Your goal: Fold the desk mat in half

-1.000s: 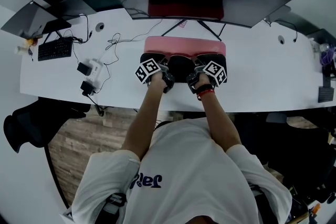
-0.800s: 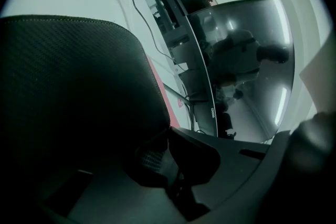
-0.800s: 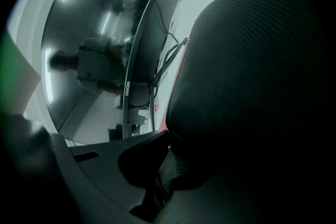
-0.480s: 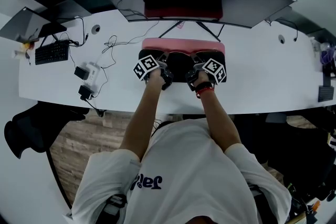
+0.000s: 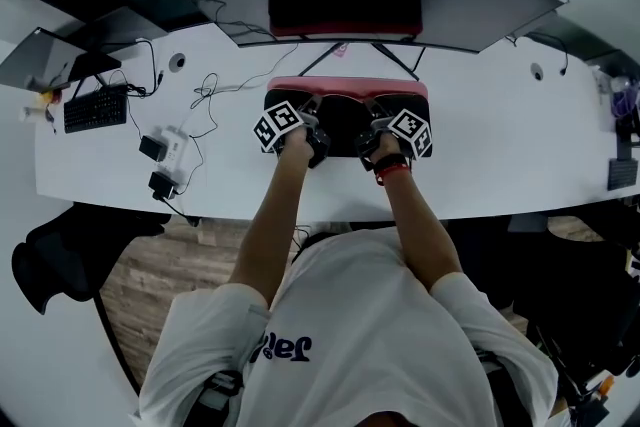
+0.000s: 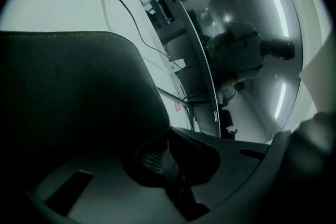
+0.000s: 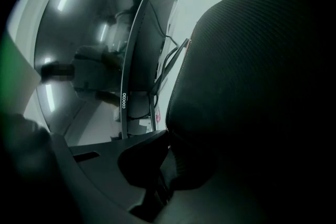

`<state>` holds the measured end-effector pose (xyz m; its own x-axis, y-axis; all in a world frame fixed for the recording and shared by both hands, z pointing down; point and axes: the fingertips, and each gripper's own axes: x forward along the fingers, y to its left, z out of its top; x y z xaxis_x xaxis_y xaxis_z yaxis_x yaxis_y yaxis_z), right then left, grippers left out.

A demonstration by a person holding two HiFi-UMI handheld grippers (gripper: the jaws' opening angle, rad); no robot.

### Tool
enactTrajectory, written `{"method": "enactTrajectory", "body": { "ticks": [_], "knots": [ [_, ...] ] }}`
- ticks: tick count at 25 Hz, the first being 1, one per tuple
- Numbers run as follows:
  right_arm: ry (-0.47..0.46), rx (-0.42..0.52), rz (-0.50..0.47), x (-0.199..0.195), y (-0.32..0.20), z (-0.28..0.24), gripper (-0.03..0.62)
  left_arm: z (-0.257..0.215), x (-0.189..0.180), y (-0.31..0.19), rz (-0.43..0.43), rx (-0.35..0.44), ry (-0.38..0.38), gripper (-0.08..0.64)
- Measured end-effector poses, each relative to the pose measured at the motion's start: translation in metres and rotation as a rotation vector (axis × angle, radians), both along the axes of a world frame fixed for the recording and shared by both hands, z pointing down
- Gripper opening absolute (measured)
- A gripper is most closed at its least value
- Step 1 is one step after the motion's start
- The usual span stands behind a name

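- The white desk (image 5: 500,155) is spanning the head view from side to side, with wood flooring showing below its near edge on the left.
- A wide curved monitor (image 5: 480,5) is standing along the desk's far side. In both gripper views its screen (image 6: 247,50) (image 7: 89,55) is reflecting dim shapes.
- The person in a white shirt (image 5: 370,335) is reaching both bare forearms forward over the desk's near edge.
- The desk mat (image 5: 345,120) is lying at the middle of the desk, just in front of the monitor's stand. Its dark textured side is facing up, and a pink strip is showing along its far edge.
- The left gripper (image 5: 312,133) is pinching the mat near its left end. In its own view the jaws (image 6: 169,136) are pressing together on the dark sheet (image 6: 68,97), which is filling the left of that view.
- The right gripper (image 5: 372,135) is pinching the mat near its right end. Its jaws (image 7: 167,139) are clamping the mat's edge, and the sheet (image 7: 252,76) is rising across the right of that view.
- A black keyboard (image 5: 96,108) is sitting far out on the desk's left end.
- A white adapter block (image 5: 172,147) is lying between keyboard and mat, with thin cables (image 5: 215,85) trailing toward the monitor.
- A red band (image 5: 392,170) is circling the right wrist.
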<state>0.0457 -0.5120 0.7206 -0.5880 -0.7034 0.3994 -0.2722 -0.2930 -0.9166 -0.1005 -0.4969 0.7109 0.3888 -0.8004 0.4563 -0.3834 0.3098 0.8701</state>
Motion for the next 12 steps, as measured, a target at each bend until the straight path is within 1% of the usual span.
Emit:
{"method": "enactTrajectory", "body": {
  "ticks": [6, 12],
  "knots": [
    [0.004, 0.018, -0.003, -0.001, -0.013, -0.001, 0.034, -0.001, -0.001, -0.012, -0.008, 0.015, 0.011, 0.029],
    [0.005, 0.039, -0.005, -0.004, -0.028, -0.003, 0.043, 0.000, -0.003, -0.025, -0.019, 0.047, 0.025, 0.029]
  ]
}}
